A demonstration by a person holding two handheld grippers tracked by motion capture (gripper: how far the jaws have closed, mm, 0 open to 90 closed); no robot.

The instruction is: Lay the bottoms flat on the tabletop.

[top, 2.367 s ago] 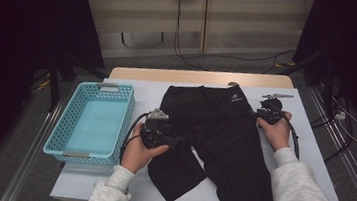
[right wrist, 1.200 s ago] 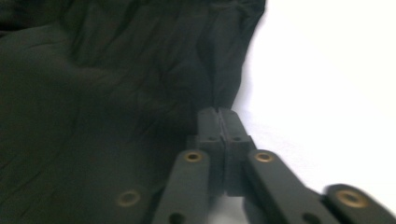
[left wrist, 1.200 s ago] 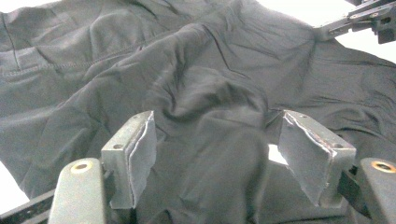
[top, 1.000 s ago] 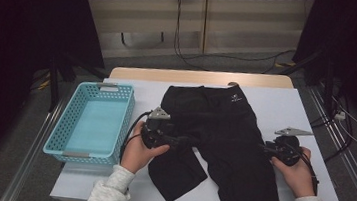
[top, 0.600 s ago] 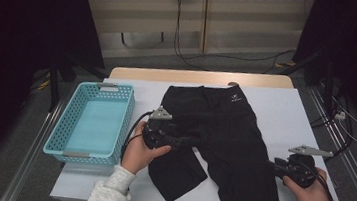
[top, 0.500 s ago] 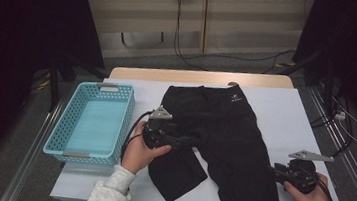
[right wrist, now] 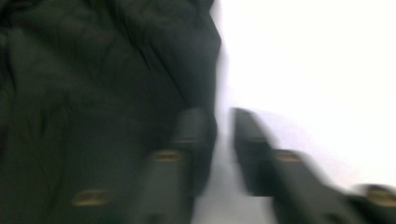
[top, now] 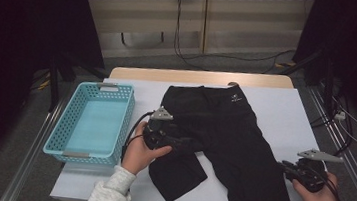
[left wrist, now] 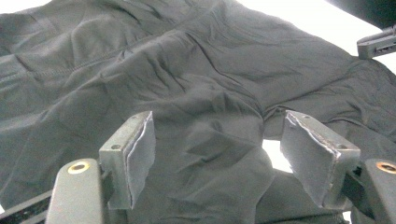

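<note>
Left gripper view: hand-held gripper (left wrist: 212, 156) gapes wide over black shorts (left wrist: 187, 84).

No readable writing anywhere.
A small pale logo mark sits near the waistband of the black shorts (top: 223, 135), too small to make out; nothing legible beside either gripper's fingers.

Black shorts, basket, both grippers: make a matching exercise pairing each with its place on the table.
Things:
1. black shorts
2. basket
3. left gripper
4. right gripper

Places:
A. at the table's left edge
B. at the outer hem of the right-hand leg
C. spread across the table's middle
D. on the cloth near the crotch, jaws apart

Pairs: 1-C, 2-A, 3-D, 4-B
</note>
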